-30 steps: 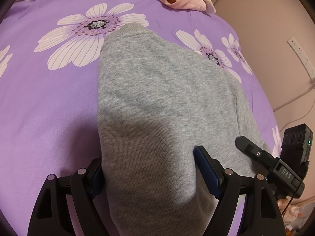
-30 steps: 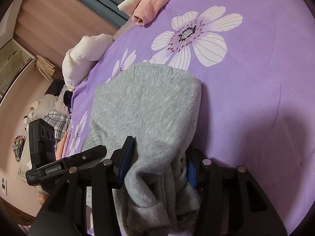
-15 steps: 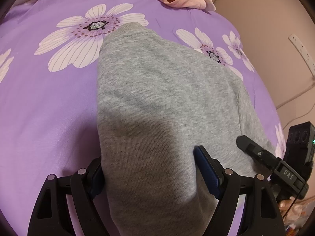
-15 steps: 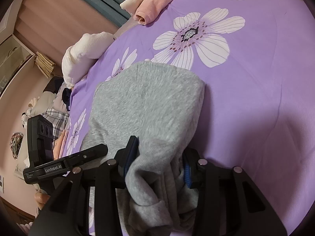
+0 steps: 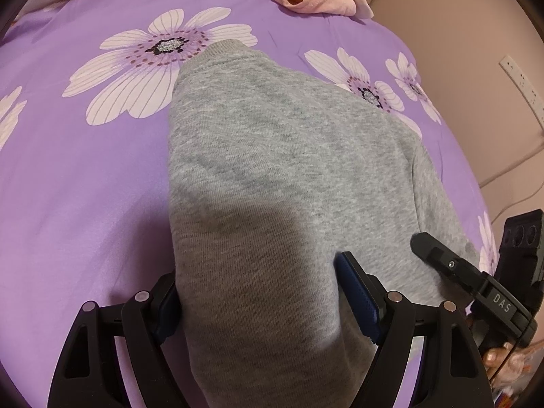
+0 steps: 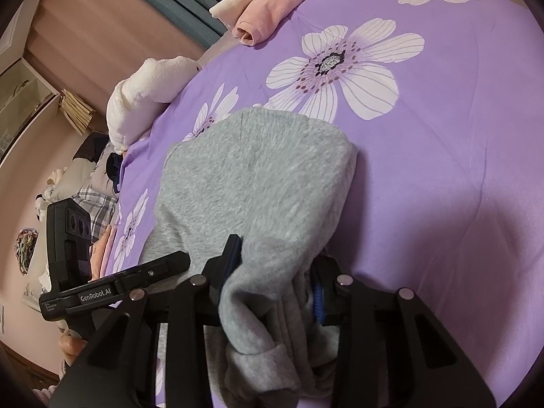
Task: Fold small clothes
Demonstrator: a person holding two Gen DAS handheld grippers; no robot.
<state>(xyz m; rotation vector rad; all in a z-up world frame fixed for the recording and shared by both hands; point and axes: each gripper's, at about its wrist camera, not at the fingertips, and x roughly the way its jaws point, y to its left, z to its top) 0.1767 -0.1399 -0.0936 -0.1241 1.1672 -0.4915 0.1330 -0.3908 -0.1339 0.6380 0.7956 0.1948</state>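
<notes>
Grey sweatshirt (image 5: 272, 176), one item, soft fleece knit, lying on a purple bedspread (image 5: 85, 197) printed with large white flowers; occupies the centre of the left wrist view, ribbed edge toward the upper middle of the frame, near end running down to the bottom edge. In the right wrist view the same garment (image 6: 258, 176) fills the centre and lower middle, its near end bunched into folds. Left gripper (image 5: 258, 292), lower part of its frame: jaws spread wide, a broad width of the grey cloth between them, blue pads against either side of it. Right gripper (image 6: 275, 272), lower middle of its frame: jaws have just been closing and are drawn in on the gathered end of the sweatshirt, cloth pinched between the blue pads and hanging in folds below them. Each gripper also appears at the lower edge of the other's view, with fingertips of the holding hand just visible. Pink folded garment (image 6: 272, 10), upper middle of the right wrist view, at the far edge of the bed, on a cream one. White fluffy bundle (image 6: 149, 95), upper left, at the bed's side.
</notes>
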